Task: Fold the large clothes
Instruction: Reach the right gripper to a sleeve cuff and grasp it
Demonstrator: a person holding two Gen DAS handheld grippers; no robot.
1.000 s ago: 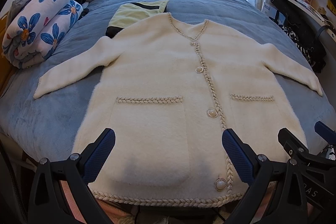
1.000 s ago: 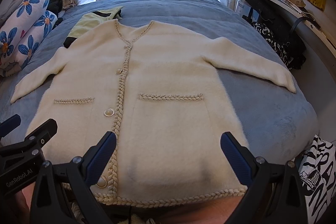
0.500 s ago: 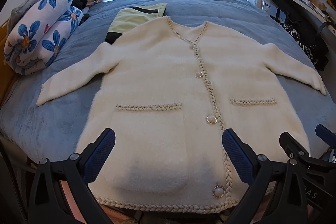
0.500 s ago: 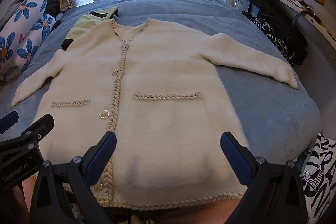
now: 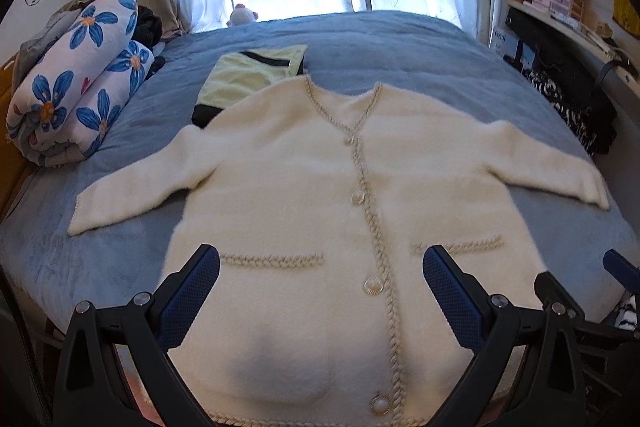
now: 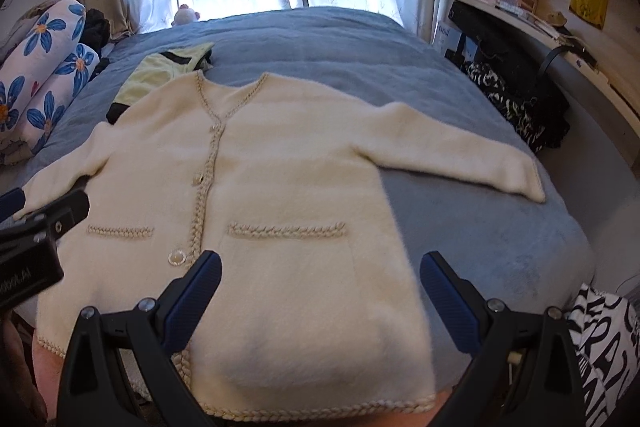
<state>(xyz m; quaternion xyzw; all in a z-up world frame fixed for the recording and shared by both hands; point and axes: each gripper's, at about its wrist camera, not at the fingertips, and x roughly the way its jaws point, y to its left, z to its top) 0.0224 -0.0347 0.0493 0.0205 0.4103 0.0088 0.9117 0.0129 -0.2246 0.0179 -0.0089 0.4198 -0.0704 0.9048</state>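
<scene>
A fluffy cream cardigan [image 5: 304, 195] [image 6: 288, 187] with braided trim and pearl buttons lies flat, front up, on the blue bed, both sleeves spread out to the sides. My left gripper [image 5: 320, 287] hovers open above the lower left pocket, nothing between its blue pads. Over the lower right pocket my right gripper [image 6: 320, 291] is open too and holds nothing. The hem nearest me hangs at the bed's front edge. The left gripper's body [image 6: 36, 239] shows at the left edge of the right wrist view.
A folded pale green and black garment [image 5: 252, 75] lies just beyond the cardigan's left shoulder. A rolled blue-flowered quilt [image 5: 76, 83] sits at the bed's left side. Black and zebra-print bags [image 6: 516, 95] lean by the shelves on the right. Curtained window behind.
Both grippers have lifted and tilted up, so the cardigan sits lower in the views and more of the window and room shows. The cardigan has not moved.
</scene>
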